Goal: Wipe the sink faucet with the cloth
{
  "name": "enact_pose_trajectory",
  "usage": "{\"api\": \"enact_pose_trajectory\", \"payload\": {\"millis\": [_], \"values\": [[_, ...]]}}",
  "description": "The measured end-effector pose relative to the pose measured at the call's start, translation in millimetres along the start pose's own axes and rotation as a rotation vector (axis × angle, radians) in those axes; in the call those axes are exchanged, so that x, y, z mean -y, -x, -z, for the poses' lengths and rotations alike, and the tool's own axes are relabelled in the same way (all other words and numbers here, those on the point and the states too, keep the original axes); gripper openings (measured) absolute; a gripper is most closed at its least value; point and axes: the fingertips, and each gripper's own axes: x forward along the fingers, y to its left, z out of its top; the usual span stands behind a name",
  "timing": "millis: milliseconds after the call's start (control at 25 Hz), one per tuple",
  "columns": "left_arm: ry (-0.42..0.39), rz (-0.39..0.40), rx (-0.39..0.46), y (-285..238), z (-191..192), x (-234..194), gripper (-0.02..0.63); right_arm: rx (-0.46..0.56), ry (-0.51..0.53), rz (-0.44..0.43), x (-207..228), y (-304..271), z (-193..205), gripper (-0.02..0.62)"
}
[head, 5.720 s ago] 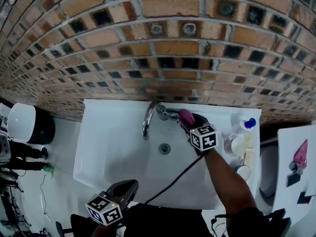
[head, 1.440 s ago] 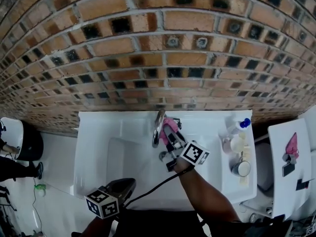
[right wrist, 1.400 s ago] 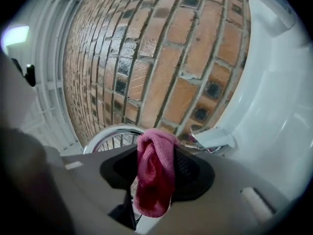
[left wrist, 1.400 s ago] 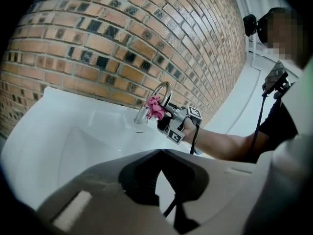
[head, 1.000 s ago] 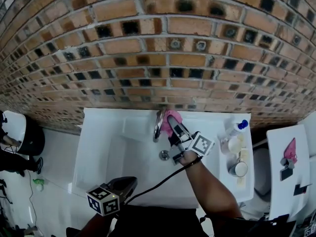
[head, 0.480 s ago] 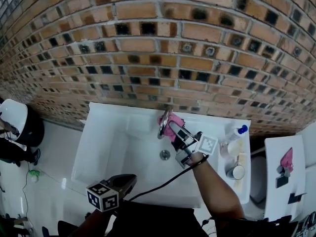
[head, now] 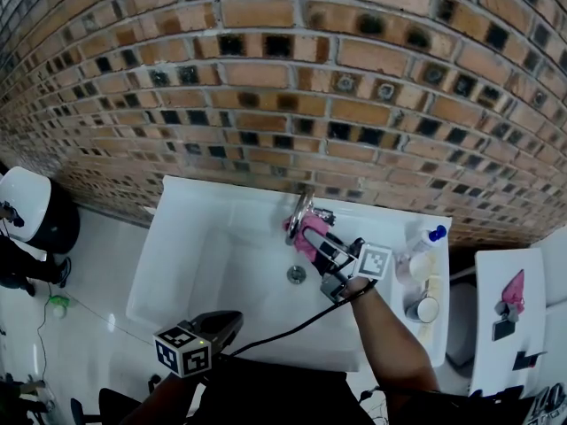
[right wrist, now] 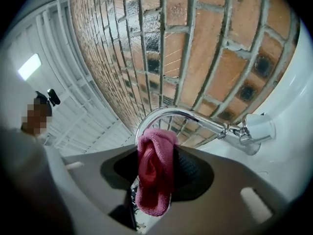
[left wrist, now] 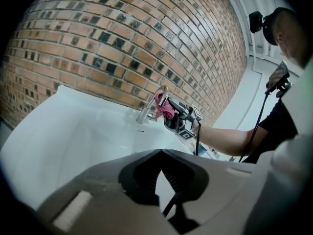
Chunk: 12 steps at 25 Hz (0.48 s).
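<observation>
The pink cloth (right wrist: 155,175) is bunched between the closed jaws of my right gripper (head: 319,244), its top against the bend of the faucet (right wrist: 190,116) spout above the sink (head: 195,237). The fold looks loose, so I judge a hard rub could drag it free, or knock the handle (right wrist: 258,127). My left gripper (left wrist: 161,180) hangs near the basin's front edge, jaws together, empty.

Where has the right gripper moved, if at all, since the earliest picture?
Yes. The right gripper, shut on the cloth, has shifted from the faucet handle onto the spout, nearer the drain.
</observation>
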Motion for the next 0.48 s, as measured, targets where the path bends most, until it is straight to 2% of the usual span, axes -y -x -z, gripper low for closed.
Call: {"api": "enact_pose_trajectory", "payload": {"millis": [200,320,480], "values": [[-0.004,0.005,-0.009,-6,-3,0,0.006,-0.039,0.025,0.02,4,9,15,0.173],[-0.007,0.01,-0.013,-9,-5,0,0.006,-0.072,0.044,0.064,13,20,25,0.173],[-0.014,0.015,-0.029,-16,-6,-1,0.006,-0.171,0.184,0.181,21,36,30,0.173]]}}
